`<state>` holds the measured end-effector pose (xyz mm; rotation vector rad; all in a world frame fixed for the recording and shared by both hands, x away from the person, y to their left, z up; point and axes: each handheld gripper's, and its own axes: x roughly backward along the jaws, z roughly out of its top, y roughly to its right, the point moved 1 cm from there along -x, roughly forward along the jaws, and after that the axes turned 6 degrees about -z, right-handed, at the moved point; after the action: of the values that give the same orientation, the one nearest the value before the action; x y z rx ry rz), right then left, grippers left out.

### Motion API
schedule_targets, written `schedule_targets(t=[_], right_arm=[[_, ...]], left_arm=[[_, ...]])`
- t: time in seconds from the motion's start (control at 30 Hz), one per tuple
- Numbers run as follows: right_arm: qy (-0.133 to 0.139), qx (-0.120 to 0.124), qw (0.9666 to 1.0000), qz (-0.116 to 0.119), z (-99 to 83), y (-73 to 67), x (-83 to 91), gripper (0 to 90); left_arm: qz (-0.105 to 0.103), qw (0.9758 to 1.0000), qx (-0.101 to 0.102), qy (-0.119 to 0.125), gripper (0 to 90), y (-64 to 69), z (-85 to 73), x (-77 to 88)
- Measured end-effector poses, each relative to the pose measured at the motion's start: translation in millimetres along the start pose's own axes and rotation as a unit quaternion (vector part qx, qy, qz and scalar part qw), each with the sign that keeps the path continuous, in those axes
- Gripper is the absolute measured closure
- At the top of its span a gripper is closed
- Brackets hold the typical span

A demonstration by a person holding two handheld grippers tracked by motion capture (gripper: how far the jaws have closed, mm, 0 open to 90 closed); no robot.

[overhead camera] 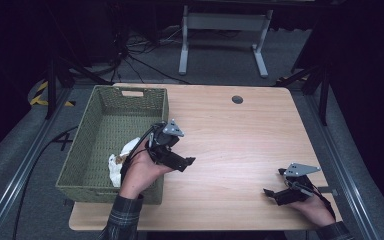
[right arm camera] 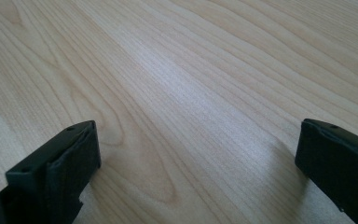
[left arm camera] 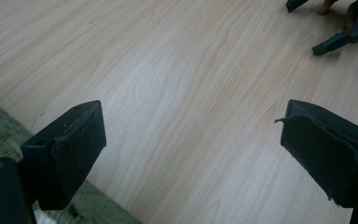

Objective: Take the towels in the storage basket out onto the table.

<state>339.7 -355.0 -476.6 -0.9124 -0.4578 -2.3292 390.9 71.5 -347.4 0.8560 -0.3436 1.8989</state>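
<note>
Dark curtains and grey floor are ringing the pale wooden table (overhead camera: pixel 230 135), and a white table frame (overhead camera: pixel 225 35) is standing beyond its far edge. Starting at the left, I am seeing the green woven basket (overhead camera: pixel 105 120) sitting on the table's left part, its near corner slightly overhanging the front edge; inside, near its front right corner, a crumpled white cloth (overhead camera: pixel 117 162) is lying, partly covered by my left hand (overhead camera: pixel 137 175), so I cannot make out its full shape. My left gripper (overhead camera: pixel 182 162) is hovering just over the basket's right rim and pointing out over the table; in the left gripper view its jaws are standing wide apart with nothing between them, bare wood ahead and a strip of the basket cut off at the lower left. Moving right, the middle of the table is lying open, with a small round grommet (overhead camera: pixel 237 99) near the far edge. At the right, my right gripper (overhead camera: pixel 275 192) is resting low near the front right corner, close to the table's edge; its jaws are also spread wide and holding nothing, with bare wood grain in front of them. My right hand (overhead camera: pixel 315 207) is partly cut off by the picture's bottom.
</note>
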Motion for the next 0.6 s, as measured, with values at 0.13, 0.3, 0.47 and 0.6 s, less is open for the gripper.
schedule_targets(t=[0.13, 0.3, 0.47, 0.6], right_arm=[[0.000, 0.000, 1.0000, 0.000, 0.0, 0.0, 0.0, 0.2], [0.000, 0.000, 1.0000, 0.000, 0.0, 0.0, 0.0, 0.2], [0.000, 0.000, 1.0000, 0.000, 0.0, 0.0, 0.0, 0.2], [0.000, 0.000, 1.0000, 0.000, 0.0, 0.0, 0.0, 0.2]], left_arm=[[0.011, 0.9999, 0.008, -0.004, 7.1, -5.2, -4.6, 6.9], [0.020, 0.9997, 0.017, 0.000, 7.8, -12.8, -11.8, 14.6], [0.032, 0.9990, 0.031, 0.007, 8.2, -19.1, -18.5, 24.3], [0.046, 0.9980, 0.041, 0.009, 8.7, -24.0, -24.7, 32.7]])
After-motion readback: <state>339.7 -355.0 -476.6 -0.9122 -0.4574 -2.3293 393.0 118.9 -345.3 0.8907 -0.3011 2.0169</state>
